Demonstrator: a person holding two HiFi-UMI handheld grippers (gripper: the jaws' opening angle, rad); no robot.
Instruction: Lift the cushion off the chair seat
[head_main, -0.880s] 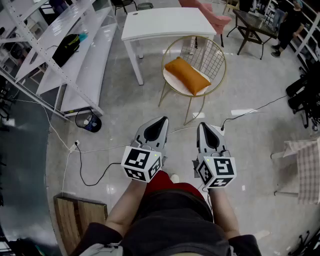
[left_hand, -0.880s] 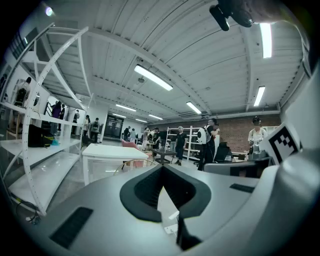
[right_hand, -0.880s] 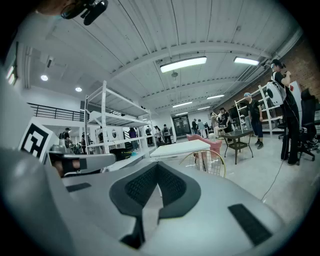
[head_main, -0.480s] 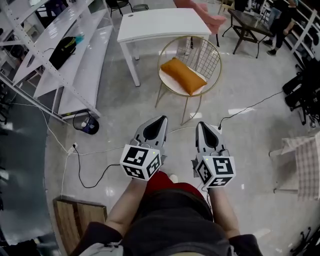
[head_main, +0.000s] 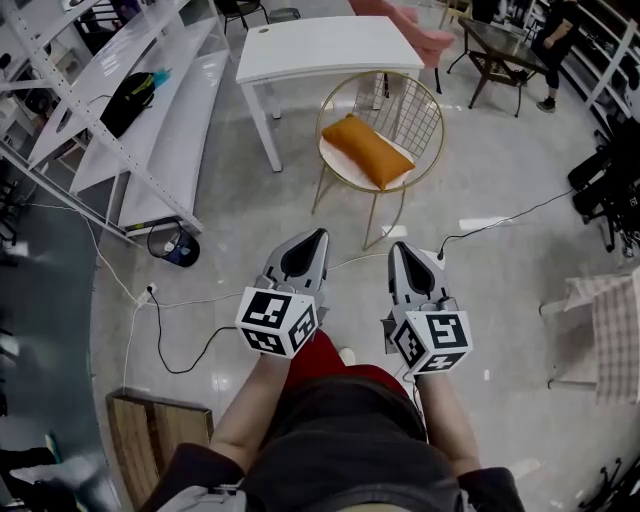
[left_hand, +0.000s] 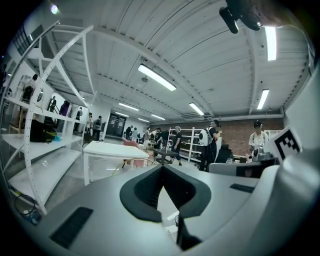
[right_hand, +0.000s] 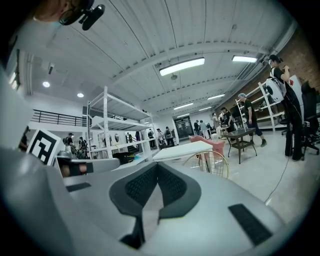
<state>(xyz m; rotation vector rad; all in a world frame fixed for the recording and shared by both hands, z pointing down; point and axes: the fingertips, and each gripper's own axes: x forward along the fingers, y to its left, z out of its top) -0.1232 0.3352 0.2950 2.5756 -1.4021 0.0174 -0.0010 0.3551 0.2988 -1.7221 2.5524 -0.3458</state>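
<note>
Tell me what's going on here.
A person stands holding a gripper in each hand, facing a gold wire chair with an orange cushion lying on its white seat, next to a white table. The left gripper and right gripper are held out roughly level, well short of the chair, jaws together and empty. Nothing touches the cushion, so the lift has not yet begun.

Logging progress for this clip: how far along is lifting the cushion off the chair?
Done: nothing; the orange cushion lies on the wire chair seat. In hand: nothing; the left gripper and right gripper are both shut, empty, held level well short of the chair. Left: walk up, open, grip the cushion, lift it clear.
</note>
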